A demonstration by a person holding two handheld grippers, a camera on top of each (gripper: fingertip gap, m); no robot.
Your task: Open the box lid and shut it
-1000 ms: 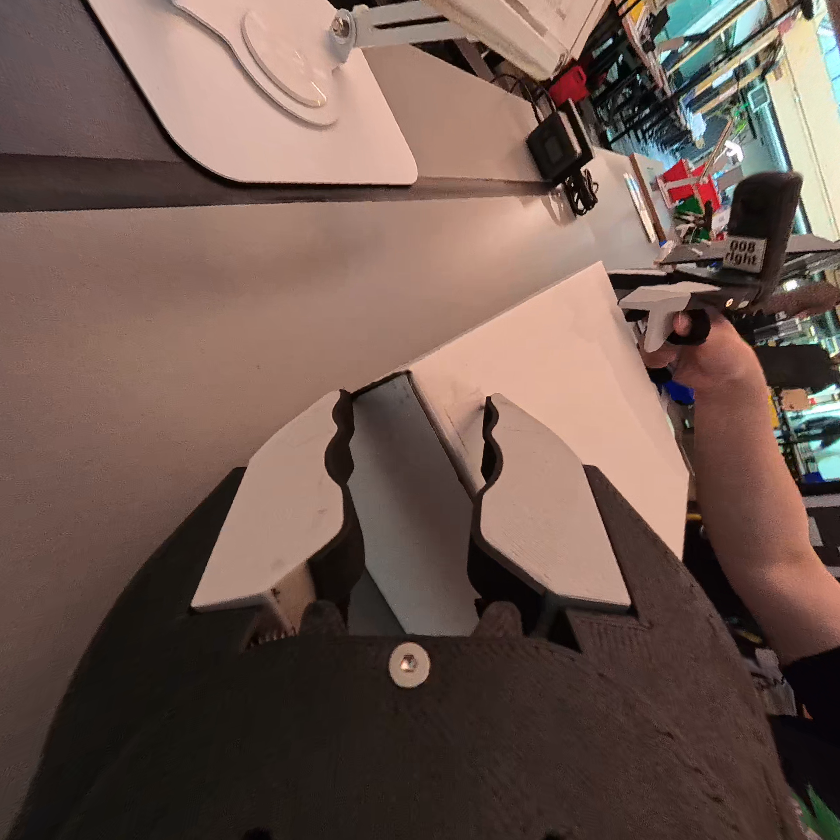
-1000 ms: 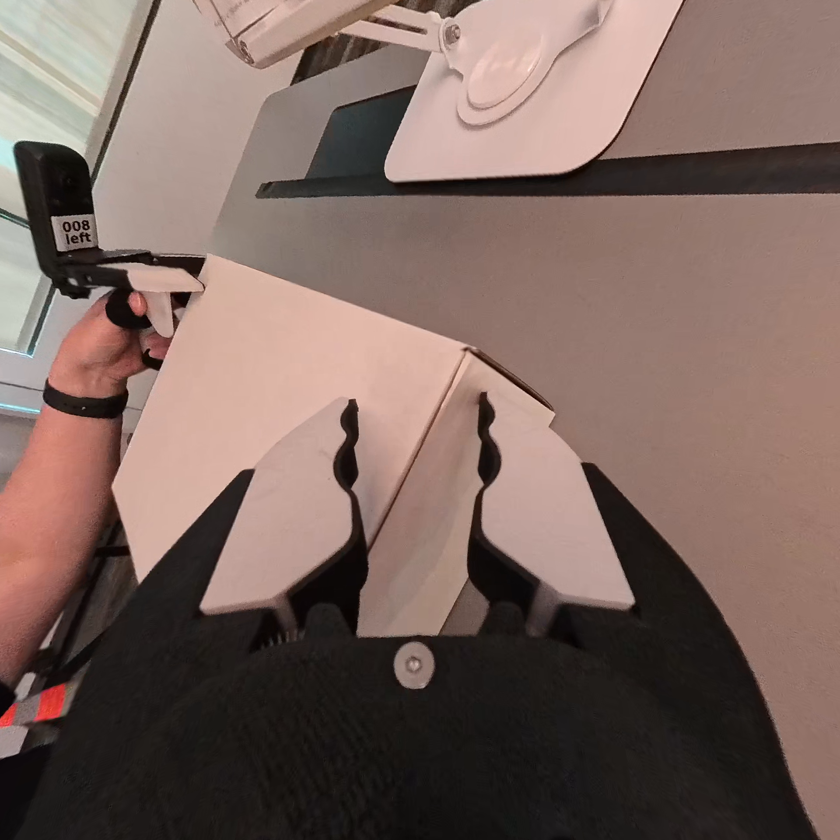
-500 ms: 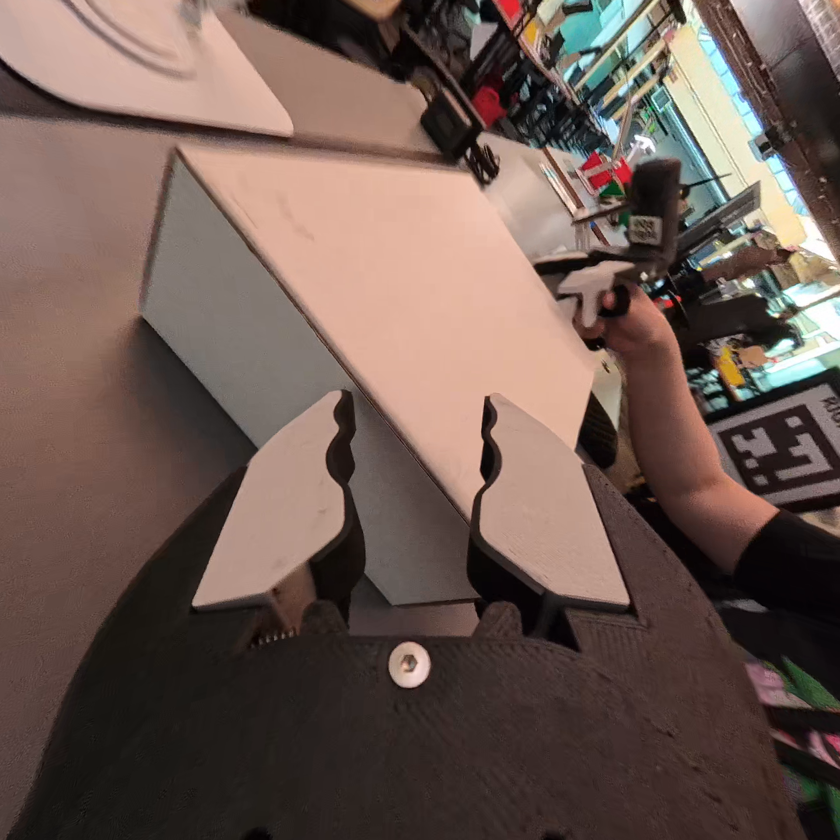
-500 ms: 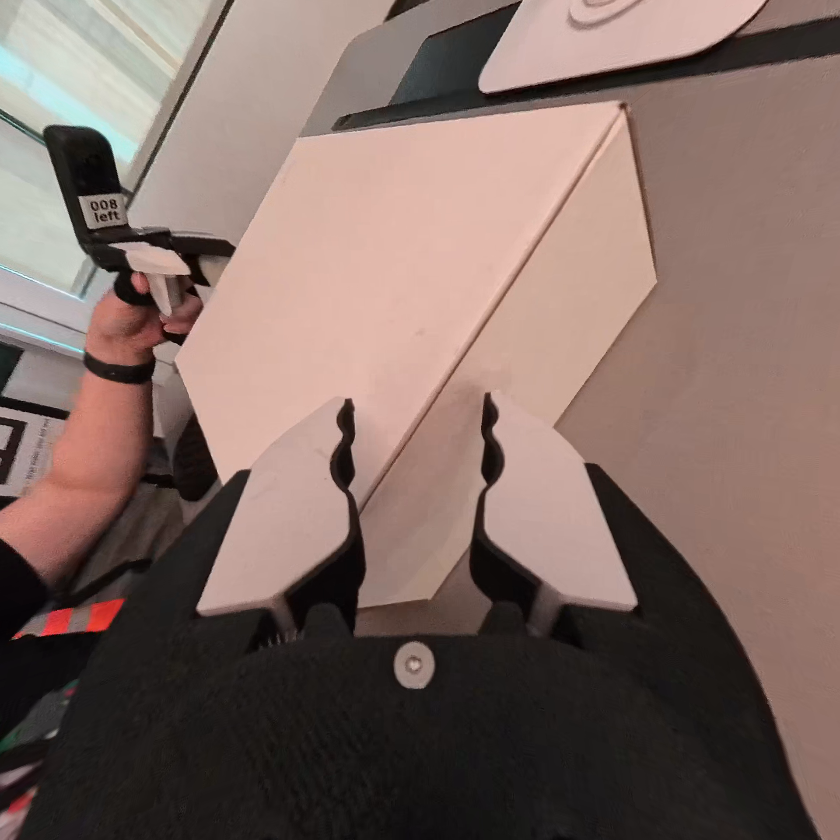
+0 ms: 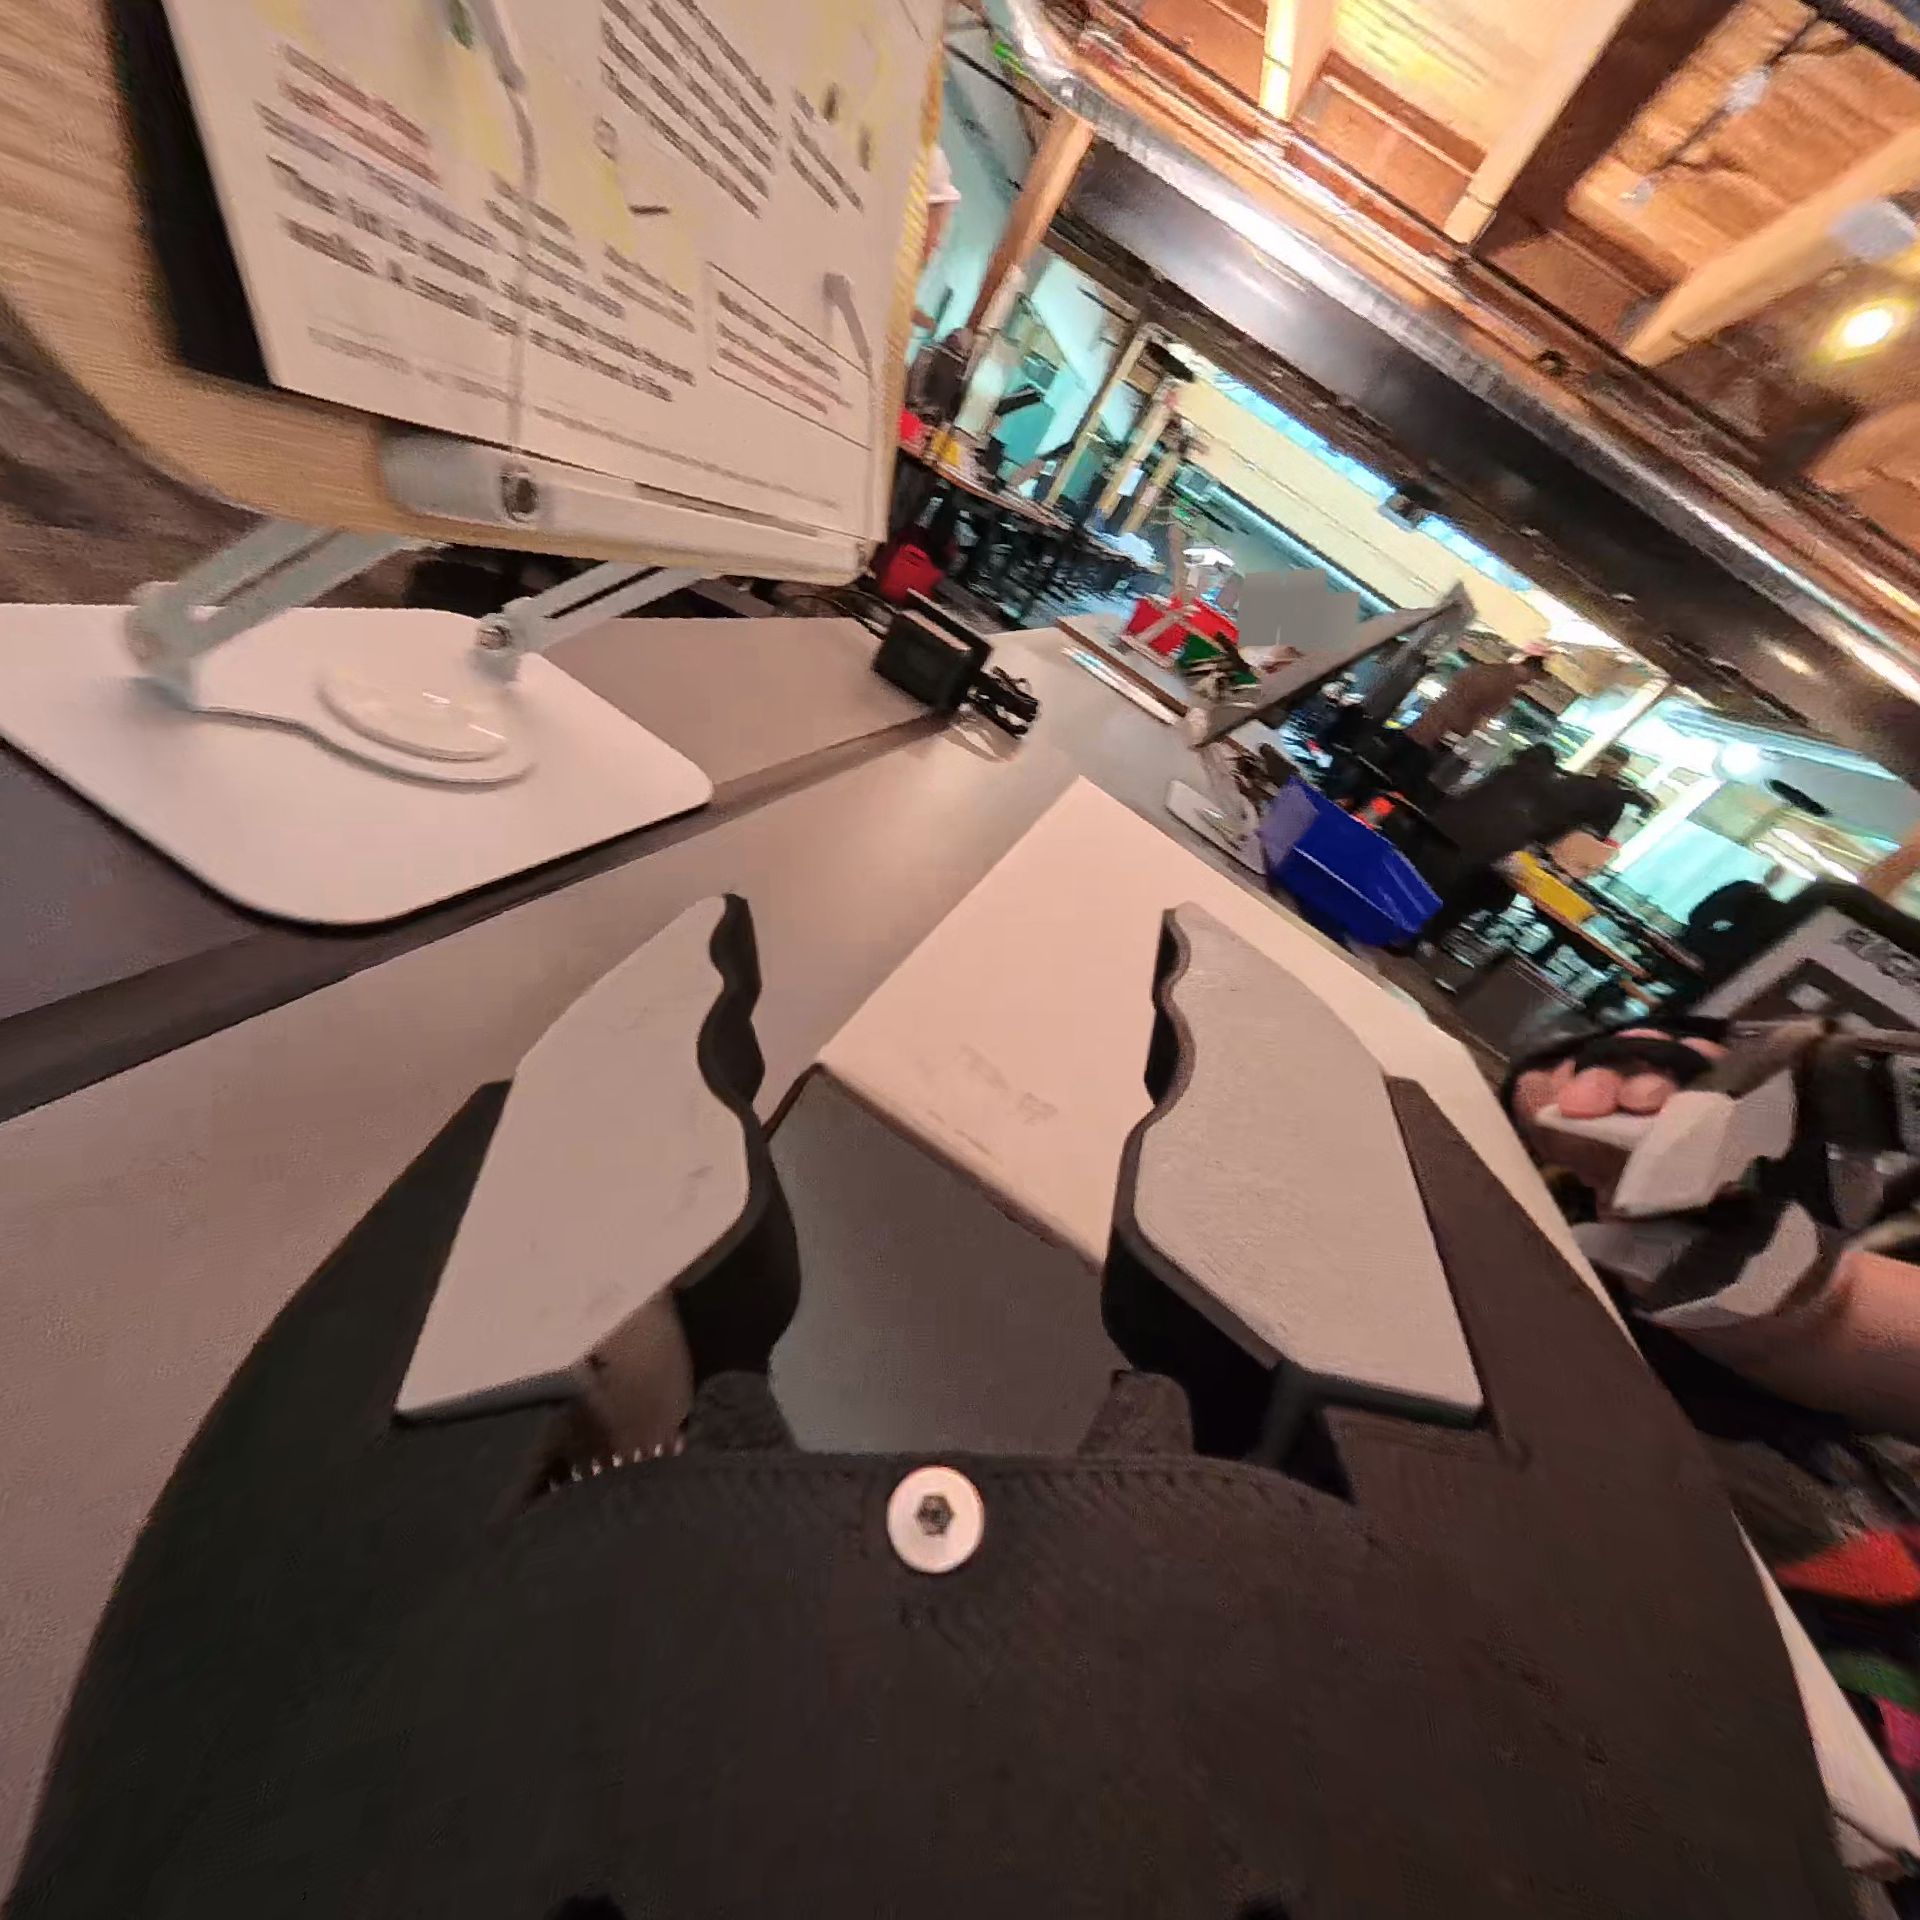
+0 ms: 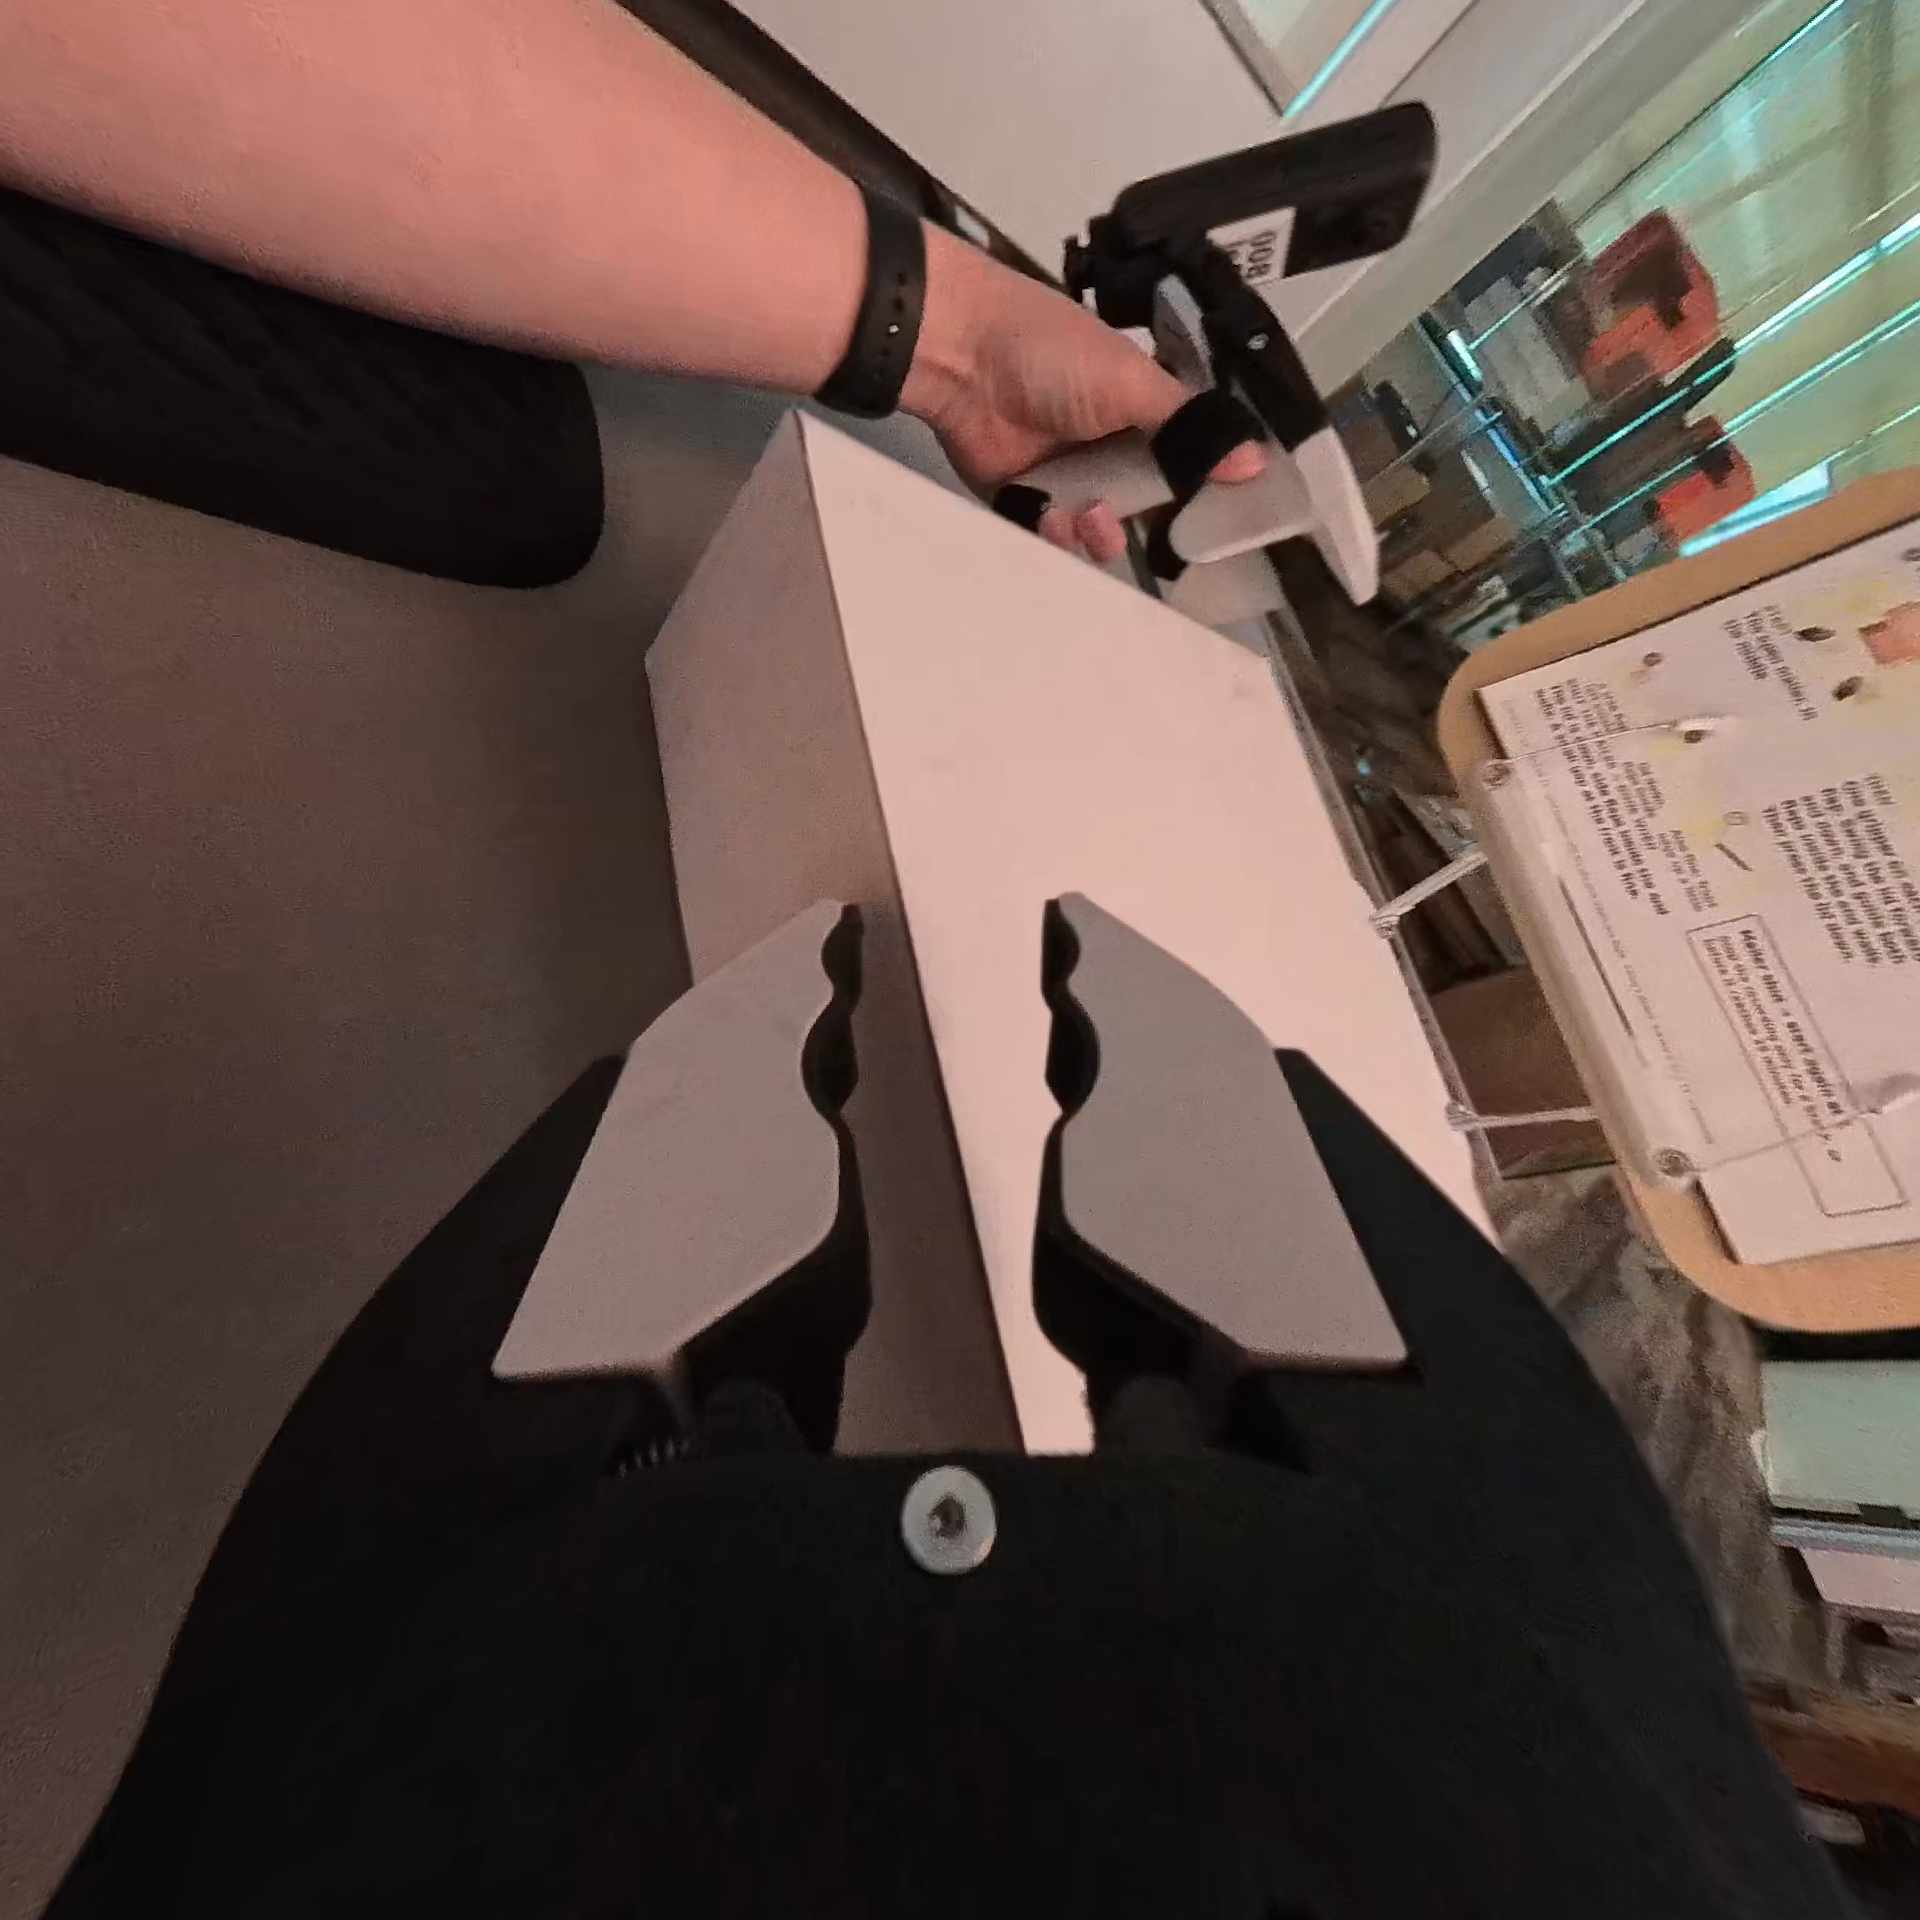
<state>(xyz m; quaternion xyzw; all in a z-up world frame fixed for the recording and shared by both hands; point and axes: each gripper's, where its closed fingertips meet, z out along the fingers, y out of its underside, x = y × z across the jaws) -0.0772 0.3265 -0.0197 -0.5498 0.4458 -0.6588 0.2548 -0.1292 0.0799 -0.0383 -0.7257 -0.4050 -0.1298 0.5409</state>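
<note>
A white box (image 5: pixel 1039 987) sits closed on the grey table (image 5: pixel 208 1195). In the left wrist view its near corner and shaded side lie between my fingers. My left gripper (image 5: pixel 951 925) is open, straddling that corner without holding it. In the right wrist view the box (image 6: pixel 1039 779) runs away from me, and its long top edge passes between the jaws. My right gripper (image 6: pixel 951 920) is open around that edge. The right gripper (image 5: pixel 1714 1122) also shows at the box's far end in the left view. The left gripper (image 6: pixel 1247 499), held in a hand, shows beyond the box in the right view.
A sign stand with a white flat base (image 5: pixel 343 769) and a printed placard (image 5: pixel 571 239) stands behind the box, also in the right wrist view (image 6: pixel 1714 935). A small black device (image 5: pixel 925 655) and a blue bin (image 5: pixel 1340 873) lie farther back. A forearm (image 6: pixel 468 187) crosses above the table.
Both grippers have swung and tilted, so both views have turned and now look more level along the box. The box has stayed closed. Both grippers have stayed open.
</note>
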